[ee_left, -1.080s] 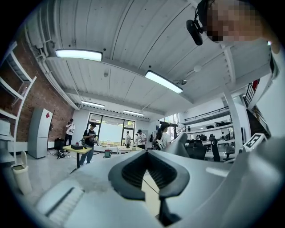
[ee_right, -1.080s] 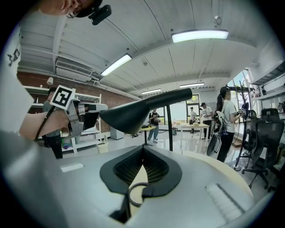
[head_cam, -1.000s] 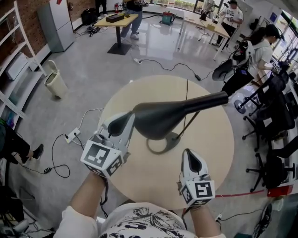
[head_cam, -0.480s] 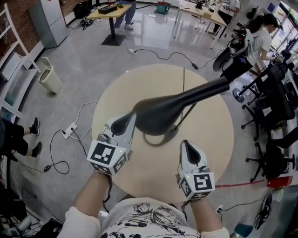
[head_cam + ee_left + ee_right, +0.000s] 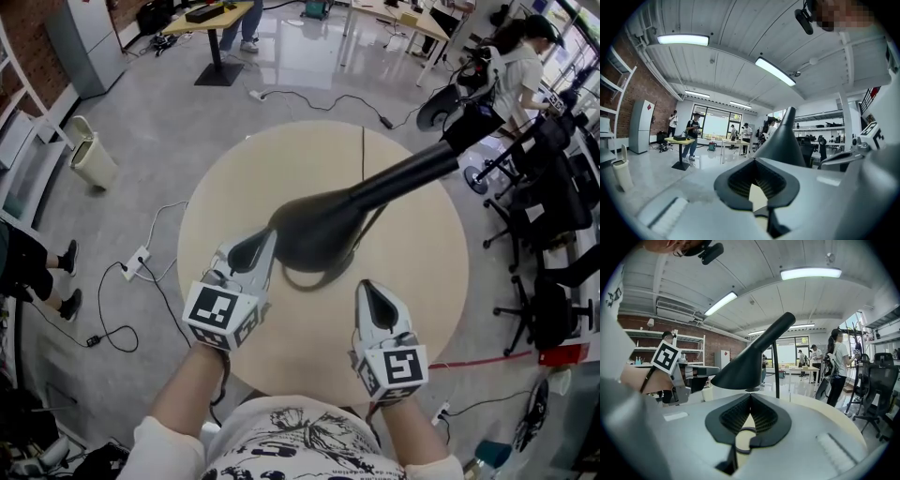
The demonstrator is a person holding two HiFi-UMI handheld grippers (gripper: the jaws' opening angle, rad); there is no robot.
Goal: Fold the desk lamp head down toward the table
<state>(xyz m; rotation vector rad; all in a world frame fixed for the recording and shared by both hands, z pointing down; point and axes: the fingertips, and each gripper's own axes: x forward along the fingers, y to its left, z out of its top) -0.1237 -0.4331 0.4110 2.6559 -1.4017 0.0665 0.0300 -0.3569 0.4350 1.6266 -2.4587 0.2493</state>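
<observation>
L gripper [image 5: 265, 246]: at 8 o'clock of the lamp head, jaws together w/ nothing between them. Tip is right at the head's rim; can't tell if it's touching.
Lamp head [image 5: 314, 225]: black cone shade, up in the air over the table ctr, roughly level, wide end toward the person. Not folded down yet.
Base [image 5: 302, 280]: dark ring flat on the table, part hidden under the head at its 6 o'clock.
R gripper [image 5: 364, 289]: at 5 o'clock of the head, apart from it, low over the table. Jaws closed, empty; its own view shows the head ahead and above.
Stem [image 5: 776, 373]: thin upright rod behind the head, looks springy.
Neck [image 5: 408, 173]: thick black tube running from the head toward 2 o'clock.
Table [image 5: 422, 281]: round, pale wood.
Handling (est.): shade looks like hard, smooth plastic or metal, so light but slick; closed jaws may skid off the curve. Joint prob. stiff-ish w/ friction. Light base could tip or slide if pushed hard.
Where to hold (est.): press down on top of the shade near where it narrows into the neck, or clamp the neck. Other gripper could pin the base ring.
</observation>
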